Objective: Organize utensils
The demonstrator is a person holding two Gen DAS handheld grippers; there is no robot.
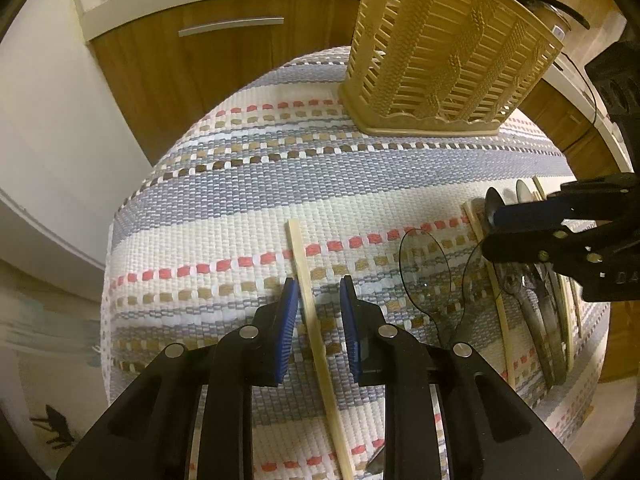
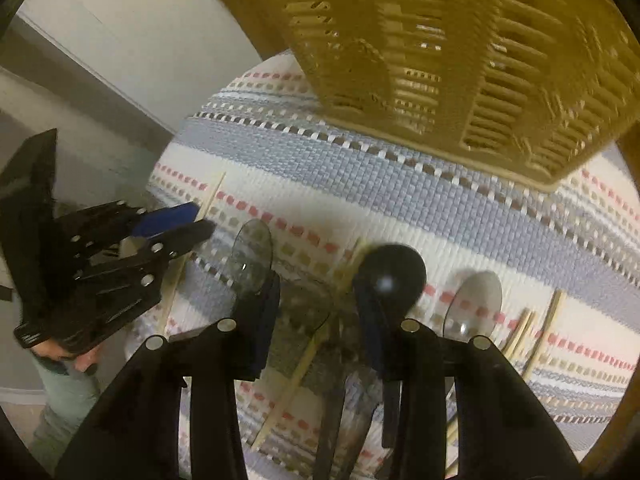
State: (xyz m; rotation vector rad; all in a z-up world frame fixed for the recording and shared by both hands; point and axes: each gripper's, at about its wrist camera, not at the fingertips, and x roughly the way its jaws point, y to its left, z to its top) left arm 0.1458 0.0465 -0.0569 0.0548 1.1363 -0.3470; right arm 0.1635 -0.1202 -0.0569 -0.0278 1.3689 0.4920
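Observation:
A beige slotted utensil basket (image 1: 440, 52) (image 2: 460, 60) stands at the far side of a striped woven cloth (image 1: 248, 184). My left gripper (image 1: 320, 312) (image 2: 200, 220) points down over a lone wooden chopstick (image 1: 298, 248) that lies between its blue pads; gaps show on both sides, so it is open. My right gripper (image 2: 318, 312) (image 1: 496, 232) hangs over a heap of utensils, jaws apart, with a clear spoon and a chopstick (image 2: 304, 360) under the gap. A black spoon (image 2: 392, 276) lies just right of its right pad. More clear spoons (image 2: 252, 256) (image 1: 424, 264) lie beside it.
More chopsticks (image 2: 540, 336) and dark handles (image 1: 544, 320) lie at the cloth's right end. A wooden cabinet with a metal handle (image 1: 230, 26) stands behind, with a white wall at left. The cloth falls off at its left edge. A person's leg (image 2: 64, 400) shows below the left gripper.

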